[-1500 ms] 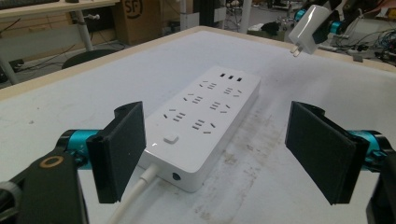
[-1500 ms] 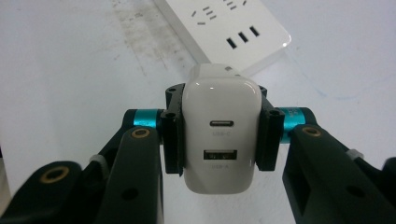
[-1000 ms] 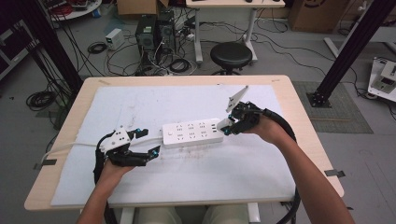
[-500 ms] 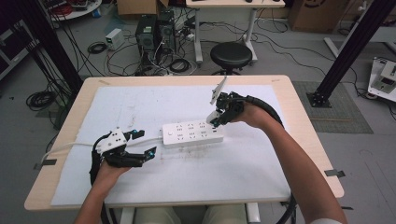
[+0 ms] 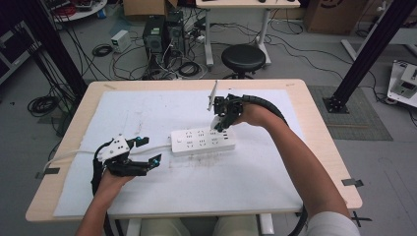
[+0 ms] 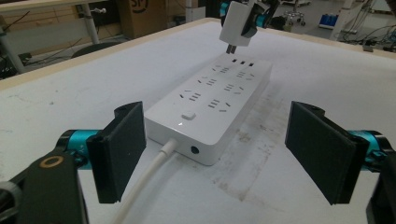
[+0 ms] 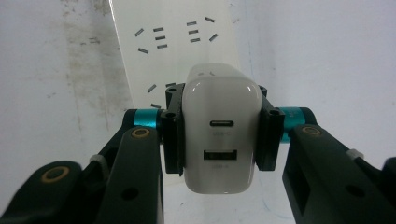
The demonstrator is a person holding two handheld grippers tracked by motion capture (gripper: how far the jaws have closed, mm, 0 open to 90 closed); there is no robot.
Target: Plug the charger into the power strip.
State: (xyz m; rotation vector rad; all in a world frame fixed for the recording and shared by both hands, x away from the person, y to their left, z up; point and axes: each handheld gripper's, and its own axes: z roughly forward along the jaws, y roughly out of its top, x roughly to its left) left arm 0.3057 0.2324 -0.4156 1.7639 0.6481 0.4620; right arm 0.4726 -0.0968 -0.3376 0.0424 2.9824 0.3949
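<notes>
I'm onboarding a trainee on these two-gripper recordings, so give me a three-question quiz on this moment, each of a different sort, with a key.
1. True or false: the charger is already plugged into the power strip.
2. Multiple choice: the left gripper is
A) shut on the strip's cable
B) open, with the strip's cable end ahead of its jaws
C) shut on the charger
3. Fill in: the right gripper holds a white charger whose rear face shows ___ ports.

Key
1. False: in the left gripper view its prongs hang just above the strip's far end.
2. B
3. two
</notes>
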